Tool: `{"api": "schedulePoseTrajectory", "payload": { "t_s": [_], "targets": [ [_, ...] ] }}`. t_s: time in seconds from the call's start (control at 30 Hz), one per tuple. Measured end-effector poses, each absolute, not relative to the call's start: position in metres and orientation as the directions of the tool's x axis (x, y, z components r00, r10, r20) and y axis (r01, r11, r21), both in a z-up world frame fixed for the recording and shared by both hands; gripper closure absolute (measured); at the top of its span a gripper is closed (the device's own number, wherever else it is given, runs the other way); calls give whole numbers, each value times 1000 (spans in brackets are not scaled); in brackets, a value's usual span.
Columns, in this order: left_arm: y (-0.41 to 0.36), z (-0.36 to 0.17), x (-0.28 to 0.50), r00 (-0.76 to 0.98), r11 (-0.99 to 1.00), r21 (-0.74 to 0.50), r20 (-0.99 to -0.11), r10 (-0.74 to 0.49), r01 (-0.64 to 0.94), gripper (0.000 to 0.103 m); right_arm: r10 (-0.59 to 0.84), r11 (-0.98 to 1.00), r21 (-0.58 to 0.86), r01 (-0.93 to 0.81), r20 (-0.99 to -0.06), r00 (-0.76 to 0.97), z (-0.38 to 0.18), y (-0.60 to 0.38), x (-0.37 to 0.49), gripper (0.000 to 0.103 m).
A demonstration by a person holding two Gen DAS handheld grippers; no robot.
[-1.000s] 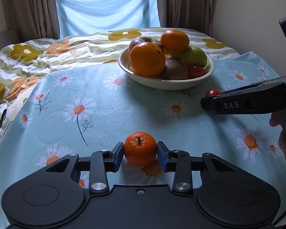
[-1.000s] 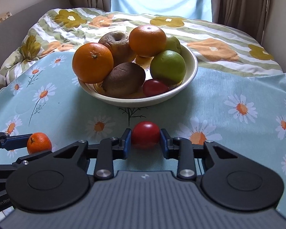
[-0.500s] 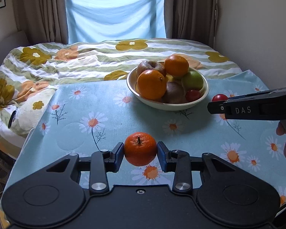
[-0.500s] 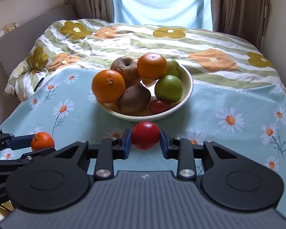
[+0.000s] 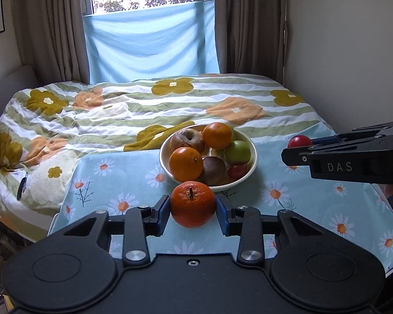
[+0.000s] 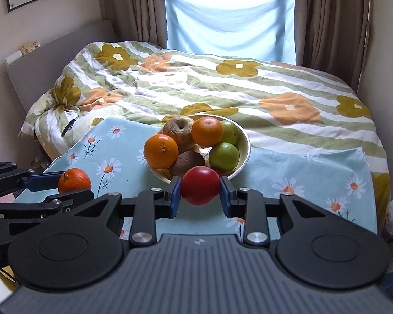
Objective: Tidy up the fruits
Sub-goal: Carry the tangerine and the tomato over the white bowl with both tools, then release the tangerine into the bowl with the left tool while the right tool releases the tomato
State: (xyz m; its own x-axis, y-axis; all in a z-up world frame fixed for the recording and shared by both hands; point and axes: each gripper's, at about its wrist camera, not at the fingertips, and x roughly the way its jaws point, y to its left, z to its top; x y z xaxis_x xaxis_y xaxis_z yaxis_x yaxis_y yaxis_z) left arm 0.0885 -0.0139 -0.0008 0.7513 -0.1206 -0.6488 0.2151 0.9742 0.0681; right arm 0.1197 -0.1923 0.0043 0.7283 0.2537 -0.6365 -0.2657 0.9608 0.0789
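The left gripper is pinching a dimpled, stemmed mandarin between its blue pads, above the daisy-print cloth. The right gripper is clamping a smooth, glossy red fruit. Both are hanging just in front of the round, cream bowl, which is piled with oranges, green apples and brownish fruit.

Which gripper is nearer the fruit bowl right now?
Hard to call. The left gripper, shut on the mandarin, is in front of the bowl, toward its left. The right gripper, shut on the red fruit, is in front too, toward its right.
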Motion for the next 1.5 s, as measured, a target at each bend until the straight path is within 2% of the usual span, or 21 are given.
{"api": "schedulePoseTrajectory", "payload": {
  "t_s": [0.43,0.8,1.13,1.2,1.23,1.3,1.5],
  "targets": [
    [-39,-1,161,729,939,82,-654,-203,335,62,215,972,68,-223,-636,741,18,-200,159,57],
    [-65,-47,228,658,896,109,-718,-229,431,62,174,984,99,-145,-678,714,-8,-216,216,57],
    [-83,-72,252,618,874,114,-749,-237,473,61,144,990,109,-95,-707,692,-26,-227,241,57],
    [-83,-72,252,624,872,112,-742,-246,476,50,140,990,111,-87,-707,693,-25,-230,245,57],
    [-83,-71,250,629,871,113,-736,-251,479,28,138,990,111,-84,-706,695,-25,-231,245,57],
    [-81,-66,243,656,870,126,-710,-256,477,9,134,991,109,-80,-704,697,-24,-232,246,57],
    [-63,-50,229,686,877,143,-684,-247,458,8,148,989,119,-90,-695,704,-17,-231,246,57]
  ]
}}
